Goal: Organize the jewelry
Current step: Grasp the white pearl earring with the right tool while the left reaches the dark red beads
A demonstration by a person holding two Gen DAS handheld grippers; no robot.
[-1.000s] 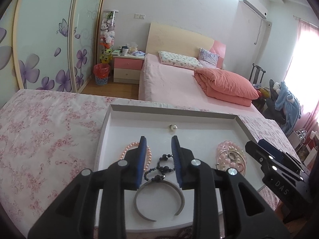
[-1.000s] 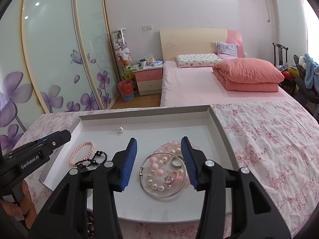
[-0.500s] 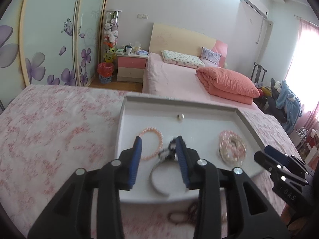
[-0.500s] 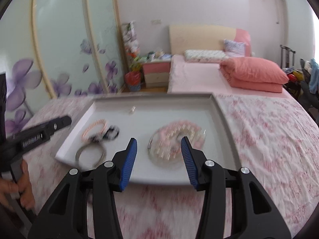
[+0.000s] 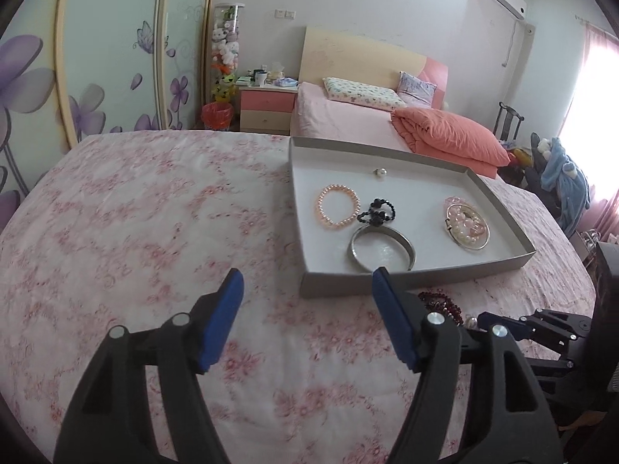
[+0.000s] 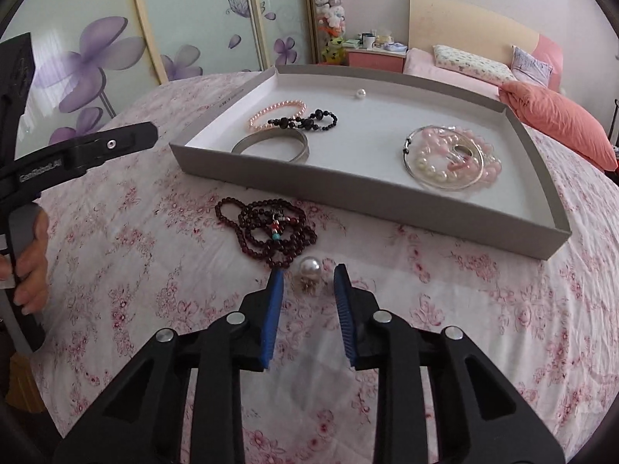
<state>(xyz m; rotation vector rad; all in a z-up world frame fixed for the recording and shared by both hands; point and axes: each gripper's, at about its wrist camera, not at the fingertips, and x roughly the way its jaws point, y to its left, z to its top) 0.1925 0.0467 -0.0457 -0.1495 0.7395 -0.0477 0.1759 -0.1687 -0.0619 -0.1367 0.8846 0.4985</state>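
A grey tray (image 6: 348,178) (image 5: 387,282) on the floral tablecloth holds a pink pearl bracelet (image 6: 276,114) (image 5: 337,205), a black bead bracelet (image 6: 305,120) (image 5: 377,212), a silver bangle (image 6: 271,146) (image 5: 383,249), a small pearl (image 6: 360,93) (image 5: 381,172) and a pile of pink and white beads in a silver ring (image 6: 450,158) (image 5: 466,226). A dark red bead necklace (image 6: 271,232) (image 5: 441,303) and a pearl ring (image 6: 309,270) lie on the cloth before the tray. My right gripper (image 6: 308,278) is open, its tips on either side of the pearl ring. My left gripper (image 5: 305,290) is open and empty, left of the tray.
The tablecloth (image 5: 135,212) stretches left of the tray. Behind the table are a pink bed (image 5: 348,116), a nightstand (image 5: 265,110) and sliding wardrobe doors (image 5: 96,58). A chair with clothes (image 5: 561,170) stands at the right.
Both grippers have drawn back from over the tray toward the near side of the table. The left jaws have opened wider. The right gripper has come down around the pearl ring.
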